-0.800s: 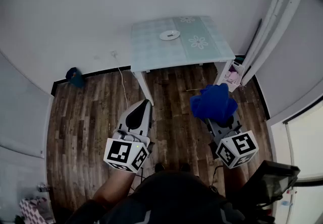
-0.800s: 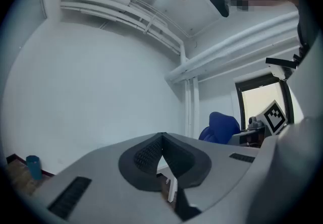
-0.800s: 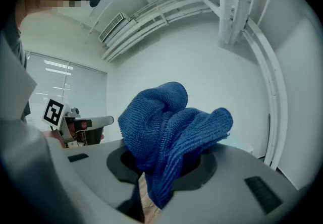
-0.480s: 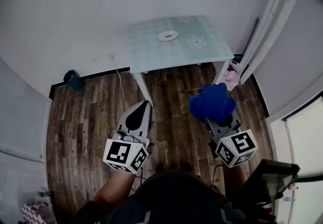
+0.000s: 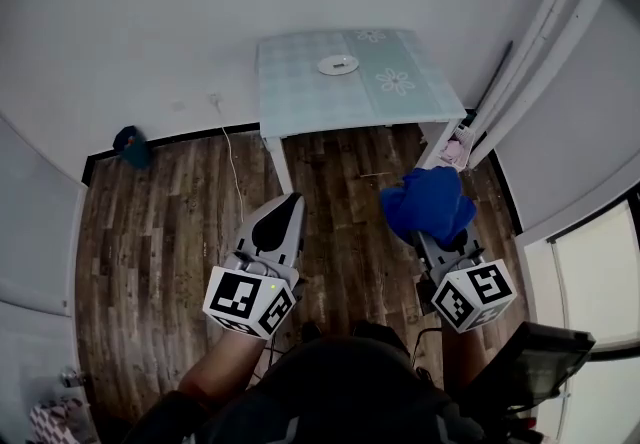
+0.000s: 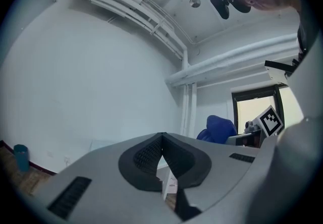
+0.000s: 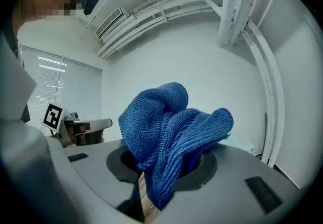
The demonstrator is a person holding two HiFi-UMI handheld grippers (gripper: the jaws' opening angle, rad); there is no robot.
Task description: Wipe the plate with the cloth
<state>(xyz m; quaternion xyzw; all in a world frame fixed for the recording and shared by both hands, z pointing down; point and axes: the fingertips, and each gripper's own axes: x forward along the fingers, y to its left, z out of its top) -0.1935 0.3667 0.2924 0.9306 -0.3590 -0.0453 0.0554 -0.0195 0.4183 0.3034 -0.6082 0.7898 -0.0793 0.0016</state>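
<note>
A small white plate [image 5: 338, 63] lies on the pale green table [image 5: 300, 97] far ahead by the wall. My right gripper [image 5: 432, 215] is shut on a bunched blue cloth [image 5: 428, 204], which fills the right gripper view as the cloth [image 7: 169, 134] bulging out between the jaws. My left gripper [image 5: 284, 214] is shut and holds nothing; its jaws meet at the tips [image 6: 161, 137]. Both grippers hang over the wooden floor, well short of the table. The cloth [image 6: 218, 128] also shows at the right of the left gripper view.
A white cable [image 5: 232, 167] trails from the wall down the wooden floor [image 5: 170, 232] left of the table leg. A dark blue bin [image 5: 128, 144] stands by the left wall. A pink-and-white bag [image 5: 453, 150] sits at the table's right leg, beside white pipes [image 5: 525, 62].
The whole view has shifted slightly: the table and plate sit a little higher and nearer centre. Both grippers keep their hold and their places relative to each other.
</note>
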